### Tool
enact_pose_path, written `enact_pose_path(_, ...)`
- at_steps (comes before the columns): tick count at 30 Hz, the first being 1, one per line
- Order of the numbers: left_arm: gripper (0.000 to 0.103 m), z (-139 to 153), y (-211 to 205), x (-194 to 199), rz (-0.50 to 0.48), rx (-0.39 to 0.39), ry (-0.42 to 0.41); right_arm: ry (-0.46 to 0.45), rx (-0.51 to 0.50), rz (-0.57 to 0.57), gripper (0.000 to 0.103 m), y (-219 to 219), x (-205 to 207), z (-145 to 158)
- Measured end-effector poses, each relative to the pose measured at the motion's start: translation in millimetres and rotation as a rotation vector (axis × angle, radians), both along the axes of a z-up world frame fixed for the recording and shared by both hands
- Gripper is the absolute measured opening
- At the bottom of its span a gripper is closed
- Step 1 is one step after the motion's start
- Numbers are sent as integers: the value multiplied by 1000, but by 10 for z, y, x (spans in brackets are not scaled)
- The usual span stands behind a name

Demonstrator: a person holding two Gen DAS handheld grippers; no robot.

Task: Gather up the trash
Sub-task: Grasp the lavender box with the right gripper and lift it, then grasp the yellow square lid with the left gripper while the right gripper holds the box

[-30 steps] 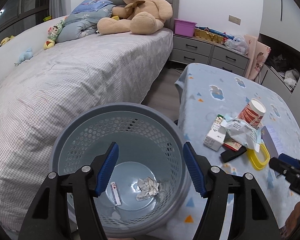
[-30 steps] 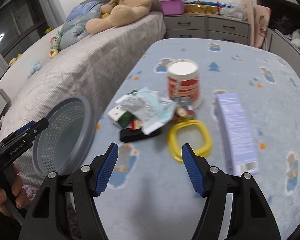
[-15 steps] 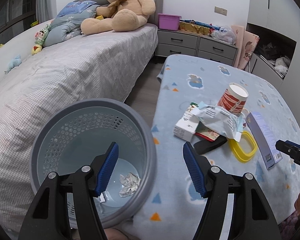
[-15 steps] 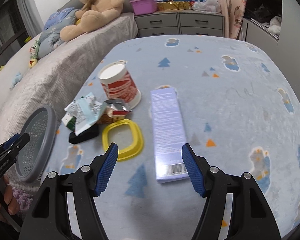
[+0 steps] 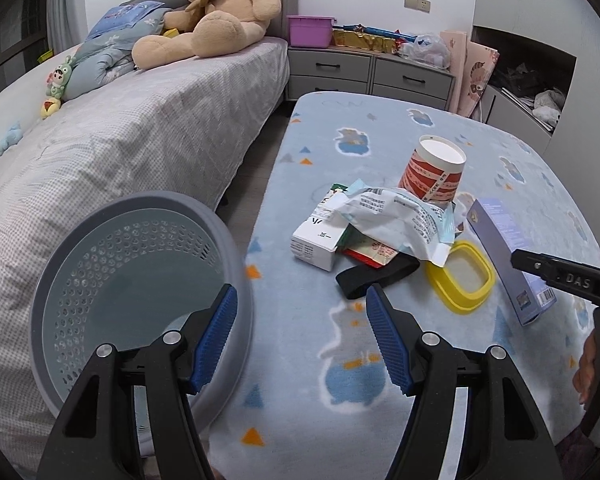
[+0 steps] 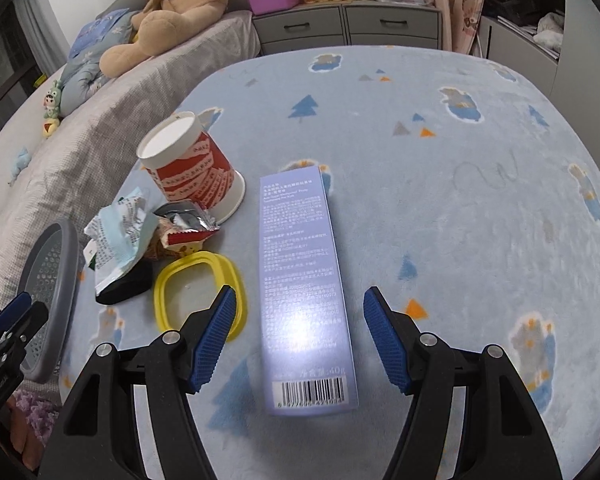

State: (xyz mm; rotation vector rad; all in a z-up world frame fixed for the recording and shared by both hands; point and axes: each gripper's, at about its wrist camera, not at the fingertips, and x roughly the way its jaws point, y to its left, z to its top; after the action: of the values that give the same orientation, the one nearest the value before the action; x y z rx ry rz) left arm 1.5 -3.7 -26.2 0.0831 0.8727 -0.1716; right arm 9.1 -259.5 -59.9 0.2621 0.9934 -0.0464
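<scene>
Presently, left wrist view: the left tool (image 5: 300, 328) hangs over the near edge of the tabletop (image 5: 380, 136), which is covered in a pale blue printed cloth. Its jaws stand apart and released, nothing between the blue pads. The grey perforated bin (image 5: 136, 280) sits at lower left, between the bed (image 5: 120, 140) and the tabletop, partly behind the left finger. The trash lies in a cluster ahead of the tool: a small white carton (image 5: 320, 240), a crumpled printed wrapper (image 5: 396, 216) lying over it, a red snack packet (image 5: 370, 252) under the wrapper, a black strip (image 5: 376, 276) nearest the tool, a yellow ring-shaped lid (image 5: 460, 280) and a red-and-white paper cup (image 5: 434, 174) standing upside down behind. A long lilac box (image 5: 508, 256) lies flat at the right, with the right tool (image 5: 568, 280) reaching over it from the right edge. A teddy bear (image 5: 216, 12) sits at the head of the bed.

Right wrist view: the right tool (image 6: 296, 336) is above the lilac box (image 6: 300, 276), barcode end nearest the camera. Jaws are apart and released, one finger on each side of the box, pads not touching it. The yellow ring-shaped lid (image 6: 200, 292) lies just left of the box, partly behind the left finger. The paper cup (image 6: 192, 168), crumpled printed wrapper (image 6: 120, 236) and a torn silver packet (image 6: 184, 216) lie further left. The grey perforated bin (image 6: 52, 280) shows at the far left edge.
</scene>
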Motion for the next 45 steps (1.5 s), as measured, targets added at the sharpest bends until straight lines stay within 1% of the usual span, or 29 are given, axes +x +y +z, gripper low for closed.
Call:
enact_pose_path(2,64,-16,-16,2,-5,-4,6,14,-1,-6,65,-4,45,-56)
enact_pose_path(8,64,-59,-103,-4,-30,2,19,48,-52,-2,63,63,128,-188)
enact_pose_path(9,64,-68,-122,-12,-36,6,20,42,-70,-1,61,82,123,-188)
enact_pose_path(11,64,-80,-153,-23,-44,15,21,42,-101,6,54,111,124,-192)
enact_pose_path(13,64,-94,-180,-38,-50,22,20,37,-117,4,45,114,117,-189)
enact_pose_path(20,64,-149,-295,-121,-59,34,29,18,-89,0,44,59,59,-144)
enact_pose_path(27,64,-192,-505,-244,-76,38,44,-6,-58,-3,44,-6,-45,-59)
enact_pose_path(36,64,-208,-852,-351,-94,35,45,-32,-26,-24,44,-231,-232,40)
enact_pose_path(45,64,-196,-1128,-358,-94,29,46,-47,-12,-53,44,-471,-419,68)
